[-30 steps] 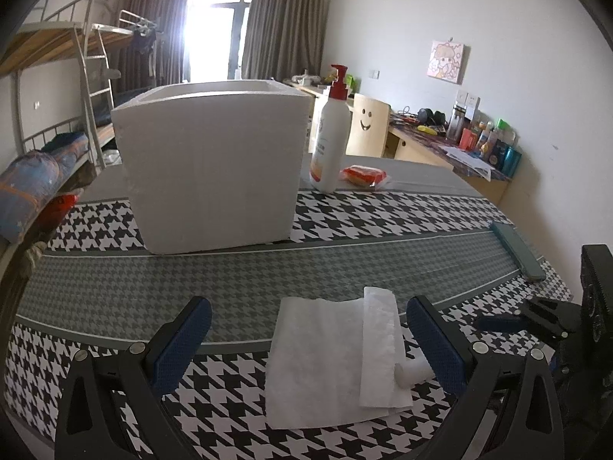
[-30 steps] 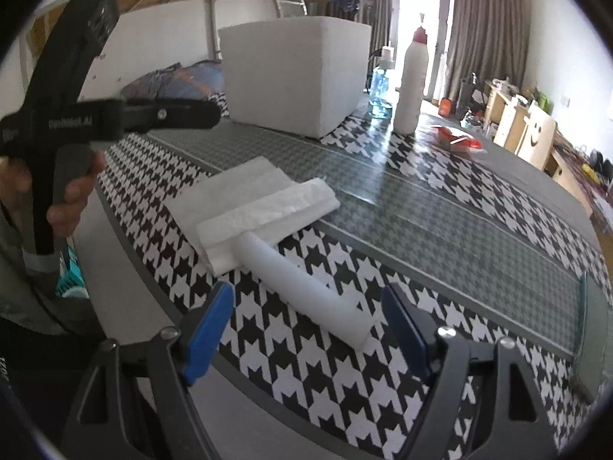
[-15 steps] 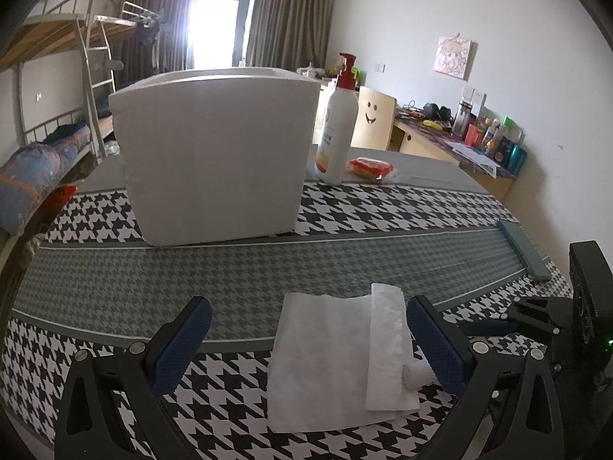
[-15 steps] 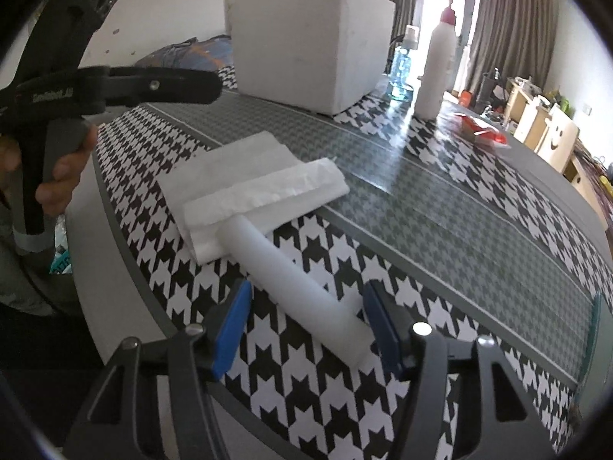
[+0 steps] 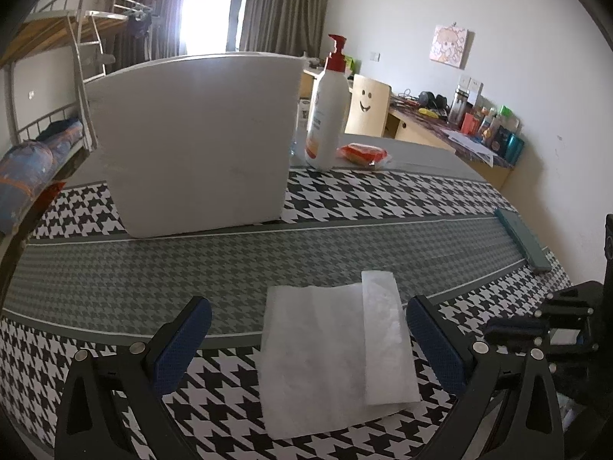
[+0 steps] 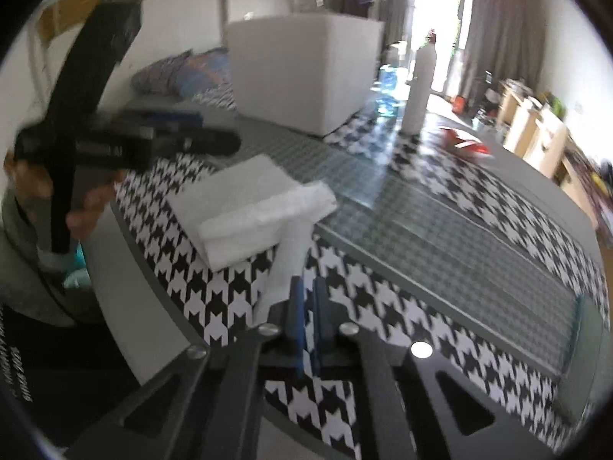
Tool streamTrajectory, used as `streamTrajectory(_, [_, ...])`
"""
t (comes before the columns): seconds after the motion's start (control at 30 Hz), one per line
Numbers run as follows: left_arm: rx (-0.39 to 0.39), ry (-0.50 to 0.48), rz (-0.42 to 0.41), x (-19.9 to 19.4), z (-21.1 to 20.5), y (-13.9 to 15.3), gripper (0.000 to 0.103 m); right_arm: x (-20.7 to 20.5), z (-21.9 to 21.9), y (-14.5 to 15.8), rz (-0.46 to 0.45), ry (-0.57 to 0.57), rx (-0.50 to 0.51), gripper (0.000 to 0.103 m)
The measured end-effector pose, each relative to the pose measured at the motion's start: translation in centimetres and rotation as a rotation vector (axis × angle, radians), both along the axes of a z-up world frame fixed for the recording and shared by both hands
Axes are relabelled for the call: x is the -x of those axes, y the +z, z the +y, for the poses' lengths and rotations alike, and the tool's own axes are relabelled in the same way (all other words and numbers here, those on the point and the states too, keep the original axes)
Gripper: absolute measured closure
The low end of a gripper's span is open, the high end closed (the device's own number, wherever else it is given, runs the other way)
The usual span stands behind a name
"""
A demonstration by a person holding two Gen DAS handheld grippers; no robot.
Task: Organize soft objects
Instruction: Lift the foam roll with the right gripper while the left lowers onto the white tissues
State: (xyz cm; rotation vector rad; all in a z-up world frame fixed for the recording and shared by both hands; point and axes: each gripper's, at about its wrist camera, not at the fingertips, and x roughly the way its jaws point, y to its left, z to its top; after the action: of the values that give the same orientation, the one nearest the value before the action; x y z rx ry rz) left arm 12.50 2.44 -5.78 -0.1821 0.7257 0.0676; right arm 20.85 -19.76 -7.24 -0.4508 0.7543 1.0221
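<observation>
A white foam sheet [image 5: 314, 356] lies flat on the houndstooth tablecloth with a folded white strip [image 5: 383, 337] along its right edge. My left gripper [image 5: 308, 308] is open, one finger on either side of the sheet and not touching it. In the right wrist view the sheet [image 6: 237, 184] and strip [image 6: 268, 218] lie ahead. A white foam roll [image 6: 291, 253] slants from the strip down to my right gripper [image 6: 306, 295], whose blue pads are shut on its near end. The right gripper [image 5: 536, 329] also shows at the right edge of the left wrist view.
A big white foam box [image 5: 191, 142] stands behind the sheet, with a pump bottle [image 5: 327, 115] and a red packet [image 5: 362, 153] to its right. A grey-green flat bar [image 5: 523, 239] lies near the table's right edge. A person's hand [image 6: 92, 207] holds the left gripper [image 6: 172, 142].
My right gripper's jaws have shut on the roll's near end. The roll has swung round to point at the gripper, and its tip has gone from under the strip. The left gripper stays open.
</observation>
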Motion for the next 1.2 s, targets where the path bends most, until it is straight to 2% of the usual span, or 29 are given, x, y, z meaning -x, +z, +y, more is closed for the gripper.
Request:
streamTrajectory(0.07, [-0.010,0.000,0.004,-0.2,-0.3,-0.2,0.001,-0.2,-0.5,-0.1,-0.004,-0.046,0.006,0.097])
streamTrajectory(0.17, [-0.014,0.000,0.009,-0.3,-0.5,-0.4,0.001,-1.0,-1.1,-0.6,0.056,-0.112,-0.012,0.097])
streamTrajectory(0.3, [-0.050,0.006,0.033,-0.9,-1.1,-1.0,0.001,-0.8,-1.4,-0.7,0.059,-0.148,-0.036,0.095])
streamTrajectory(0.37, [-0.050,0.008,0.038,-0.9,-1.0,-1.1,0.001,-0.7,-1.6,-0.5,0.058,-0.167,-0.050,0.088])
streamTrajectory(0.43, [-0.056,0.010,0.044,-1.0,-1.1,-1.3,0.001,-0.6,-2.0,-0.3,0.063,-0.178,-0.067,0.071])
streamTrajectory(0.53, [-0.075,0.002,0.060,-1.2,-1.4,-1.6,0.001,-0.5,-2.1,-0.1,0.077,-0.184,-0.093,0.053])
streamTrajectory(0.6, [-0.081,-0.010,0.072,-1.3,-1.6,-2.0,0.001,-0.3,-1.9,-0.1,0.076,-0.183,-0.101,0.049])
streamTrajectory(0.93, [-0.153,-0.022,0.127,-1.8,-2.5,-3.3,0.002,0.5,-1.6,-0.3,0.089,-0.167,-0.121,0.048])
streamTrajectory(1.07, [-0.147,-0.027,0.164,-2.1,-2.4,-3.9,0.014,0.7,-1.6,-0.3,0.090,-0.167,-0.124,0.048])
streamTrajectory(1.2, [-0.134,-0.039,0.179,-2.2,-2.6,-4.4,0.018,0.8,-1.5,-0.3,0.087,-0.173,-0.125,0.044])
